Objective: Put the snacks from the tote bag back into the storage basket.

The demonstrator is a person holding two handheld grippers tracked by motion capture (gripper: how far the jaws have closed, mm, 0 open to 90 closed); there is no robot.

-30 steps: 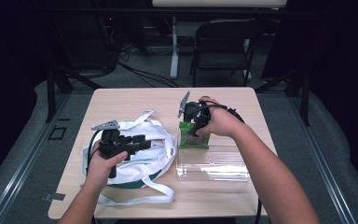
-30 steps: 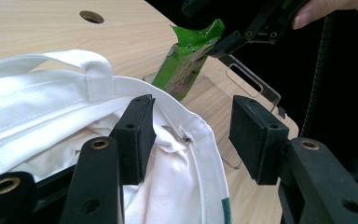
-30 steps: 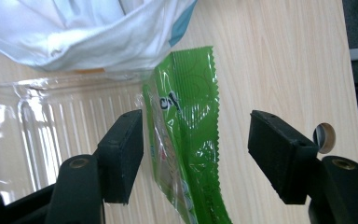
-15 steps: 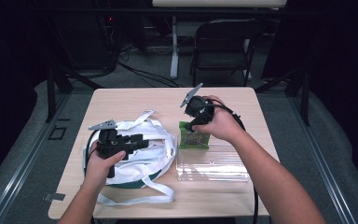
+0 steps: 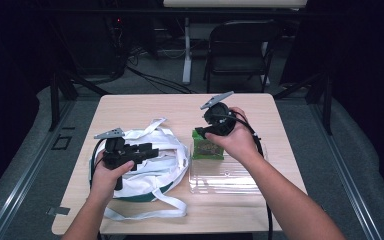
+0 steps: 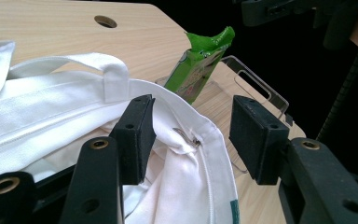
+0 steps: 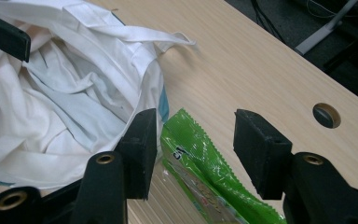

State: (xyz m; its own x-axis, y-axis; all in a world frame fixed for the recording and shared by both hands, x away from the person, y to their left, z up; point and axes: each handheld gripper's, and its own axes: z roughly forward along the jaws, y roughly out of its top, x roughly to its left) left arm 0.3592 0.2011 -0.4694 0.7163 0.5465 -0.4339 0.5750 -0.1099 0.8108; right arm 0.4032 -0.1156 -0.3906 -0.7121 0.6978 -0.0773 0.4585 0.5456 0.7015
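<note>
Green packet (image 5: pixel 208 148), pale wooden table (image 5: pixel 180 107), dark room

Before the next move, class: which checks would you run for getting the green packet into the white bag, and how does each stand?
1. Green packet sits between the right tool's jaws: ok.
2. Right tool grips the packet: not ok; the jaws have just been closing, but gaps show beside it.
3. Left tool straddles the white bag's rim: ok.
4. Bag mouth is wide enough: cannot tell.
5. Packet stands upright on the clear tray: ok.
</note>
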